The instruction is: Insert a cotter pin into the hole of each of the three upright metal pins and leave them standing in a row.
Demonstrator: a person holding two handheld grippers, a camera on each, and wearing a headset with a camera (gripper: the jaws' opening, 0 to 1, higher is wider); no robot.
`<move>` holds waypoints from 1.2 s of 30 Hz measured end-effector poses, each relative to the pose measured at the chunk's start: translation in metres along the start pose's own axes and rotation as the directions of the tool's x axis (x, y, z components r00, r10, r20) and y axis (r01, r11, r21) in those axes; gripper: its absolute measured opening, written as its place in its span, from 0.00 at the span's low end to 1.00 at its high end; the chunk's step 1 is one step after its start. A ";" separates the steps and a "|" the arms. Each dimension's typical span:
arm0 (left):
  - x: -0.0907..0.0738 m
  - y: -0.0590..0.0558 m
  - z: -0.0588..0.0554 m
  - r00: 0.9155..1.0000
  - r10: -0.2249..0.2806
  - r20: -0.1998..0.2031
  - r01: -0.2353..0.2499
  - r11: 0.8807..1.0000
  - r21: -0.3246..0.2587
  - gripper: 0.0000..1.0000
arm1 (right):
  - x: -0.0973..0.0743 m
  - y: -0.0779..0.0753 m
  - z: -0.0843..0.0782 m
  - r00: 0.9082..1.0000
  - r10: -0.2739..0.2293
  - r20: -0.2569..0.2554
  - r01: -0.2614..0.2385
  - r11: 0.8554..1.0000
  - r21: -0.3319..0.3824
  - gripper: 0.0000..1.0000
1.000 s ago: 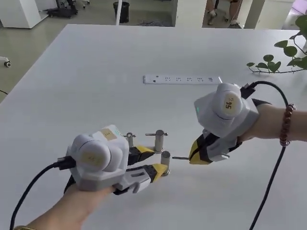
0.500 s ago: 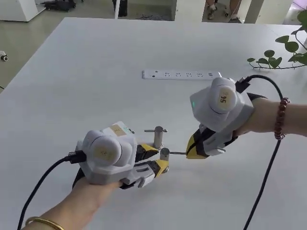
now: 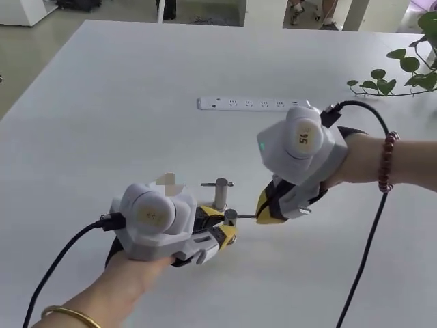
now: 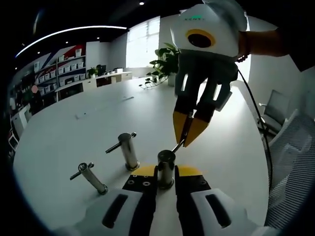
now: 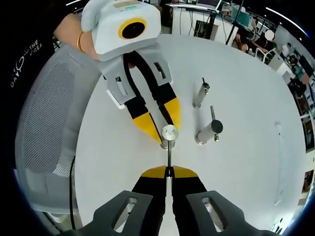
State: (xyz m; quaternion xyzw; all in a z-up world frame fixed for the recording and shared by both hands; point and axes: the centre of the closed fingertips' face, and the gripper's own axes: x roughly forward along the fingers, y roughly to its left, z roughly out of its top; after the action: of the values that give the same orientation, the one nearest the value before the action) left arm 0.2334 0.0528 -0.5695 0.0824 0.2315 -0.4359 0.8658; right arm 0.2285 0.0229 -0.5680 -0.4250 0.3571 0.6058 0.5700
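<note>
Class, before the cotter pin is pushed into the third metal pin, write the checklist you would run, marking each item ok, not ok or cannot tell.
1. Left gripper shut on third metal pin, pin upright: ok.
2. Right gripper shut on cotter pin: ok.
3. Cotter pin tip at the pin's side, just below its top: ok.
4. Tip lined up with the hole: cannot tell, too small to see.
5. Neighbouring pin and end pin standing, each with a cotter pin in: ok.

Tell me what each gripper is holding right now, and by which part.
The left gripper clamps the short silver cylindrical pin around its shaft. The right gripper pinches the thin metal cotter pin by its rear end.
</note>
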 end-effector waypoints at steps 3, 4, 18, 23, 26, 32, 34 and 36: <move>0.000 0.000 -0.001 1.000 0.001 -0.003 -0.001 1.000 -0.009 0.12 | 0.000 0.000 0.003 1.000 0.002 -0.004 -0.002 1.000 -0.004 0.00; 0.001 0.000 -0.002 1.000 0.003 -0.002 -0.003 1.000 -0.013 0.12 | 0.001 0.000 0.004 1.000 0.001 -0.006 -0.001 1.000 -0.004 0.00; 0.004 0.000 -0.005 1.000 0.009 0.007 -0.009 0.998 -0.065 0.12 | 0.002 -0.001 0.011 1.000 0.007 -0.018 -0.006 1.000 0.028 0.00; 0.003 0.000 -0.007 1.000 0.019 0.012 -0.018 0.996 -0.084 0.12 | 0.004 0.000 0.013 1.000 0.008 -0.022 -0.007 0.998 0.063 0.00; 0.003 0.000 -0.009 1.000 0.027 0.011 -0.026 0.995 -0.098 0.12 | 0.004 0.001 0.013 1.000 0.007 -0.023 -0.005 0.996 0.085 0.00; 0.003 0.001 -0.013 0.999 0.044 0.022 -0.041 0.989 -0.145 0.12 | 0.006 0.001 0.016 1.000 -0.012 -0.017 0.013 0.995 0.099 0.00; 0.004 0.001 -0.014 0.999 0.045 0.020 -0.042 0.988 -0.146 0.12 | 0.006 0.001 0.018 1.000 -0.010 -0.013 0.012 0.994 0.105 0.00; 0.004 0.001 -0.015 0.999 0.044 0.021 -0.041 0.988 -0.149 0.12 | 0.007 0.000 0.019 1.000 -0.011 -0.008 0.012 0.993 0.114 0.00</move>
State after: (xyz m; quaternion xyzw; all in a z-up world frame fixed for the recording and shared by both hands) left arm 0.2319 0.0554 -0.5845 0.0174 0.2511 -0.3999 0.8813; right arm 0.2261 0.0427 -0.5669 -0.3961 0.3907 0.5796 0.5955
